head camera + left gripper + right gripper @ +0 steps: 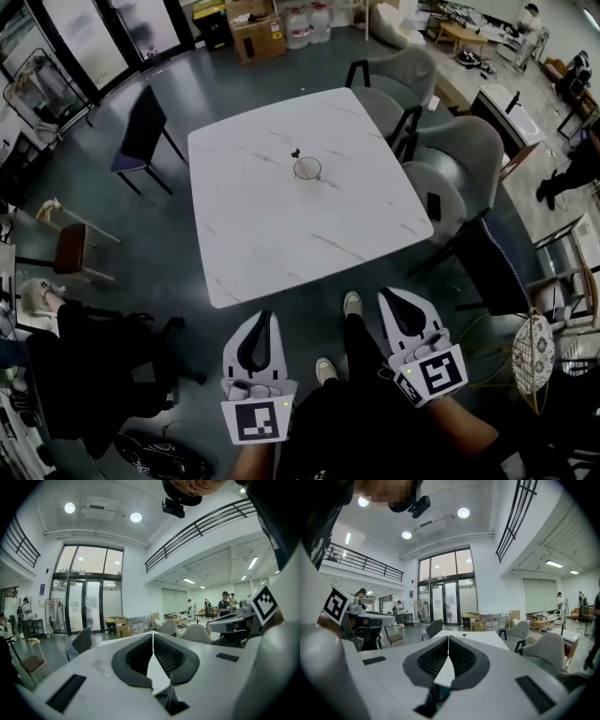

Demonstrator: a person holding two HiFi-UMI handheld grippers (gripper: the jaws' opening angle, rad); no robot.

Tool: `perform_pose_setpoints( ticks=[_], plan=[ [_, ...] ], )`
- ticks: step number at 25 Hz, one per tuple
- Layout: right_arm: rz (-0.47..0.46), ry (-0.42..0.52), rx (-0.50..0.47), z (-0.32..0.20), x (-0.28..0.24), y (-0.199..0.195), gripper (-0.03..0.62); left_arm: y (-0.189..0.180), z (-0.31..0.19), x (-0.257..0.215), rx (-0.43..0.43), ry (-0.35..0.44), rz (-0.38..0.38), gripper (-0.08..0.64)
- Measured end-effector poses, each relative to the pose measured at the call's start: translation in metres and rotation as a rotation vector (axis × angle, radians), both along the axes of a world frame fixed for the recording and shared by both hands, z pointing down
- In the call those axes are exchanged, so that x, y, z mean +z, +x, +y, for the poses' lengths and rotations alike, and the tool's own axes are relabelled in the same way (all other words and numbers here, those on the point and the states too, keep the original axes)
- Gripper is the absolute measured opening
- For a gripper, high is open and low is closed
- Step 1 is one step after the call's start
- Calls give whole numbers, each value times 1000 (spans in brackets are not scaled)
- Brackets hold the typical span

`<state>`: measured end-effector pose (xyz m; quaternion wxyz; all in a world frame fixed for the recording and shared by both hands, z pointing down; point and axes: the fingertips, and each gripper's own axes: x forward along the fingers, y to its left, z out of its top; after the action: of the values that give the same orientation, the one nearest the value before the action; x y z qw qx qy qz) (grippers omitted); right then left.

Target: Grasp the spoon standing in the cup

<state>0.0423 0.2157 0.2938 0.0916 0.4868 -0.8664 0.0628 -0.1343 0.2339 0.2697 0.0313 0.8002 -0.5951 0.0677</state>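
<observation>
1. Spoon (296, 153) is standing in the cup (307, 170) near the middle of the white marble table (281, 234), its dark end poking above the rim.
2. Left gripper (263, 319) and right gripper (394, 298) are hanging short of the table's near edge, jaws pressed together on nothing.
3. Spoon is looking light, thin, stiff and probably slippery. The cup may tip, so pinching the exposed upper end seems best.

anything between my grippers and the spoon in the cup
Nothing visible does. Only bare table lies between the cup with the spoon and the left gripper and right gripper, both short of its near edge.
</observation>
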Motion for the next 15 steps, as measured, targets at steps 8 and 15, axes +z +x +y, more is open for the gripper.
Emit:
perform_pose_setpoints(
  ticks=[8,15],
  plan=[
    [-16,14,-73,-109,-7,3,64,8,-96,-3,-54,-23,-12,15],
    [-11,-29,-133,-177,3,9,64,17,-165,-3,-81,-44,-17,15]
  ],
)
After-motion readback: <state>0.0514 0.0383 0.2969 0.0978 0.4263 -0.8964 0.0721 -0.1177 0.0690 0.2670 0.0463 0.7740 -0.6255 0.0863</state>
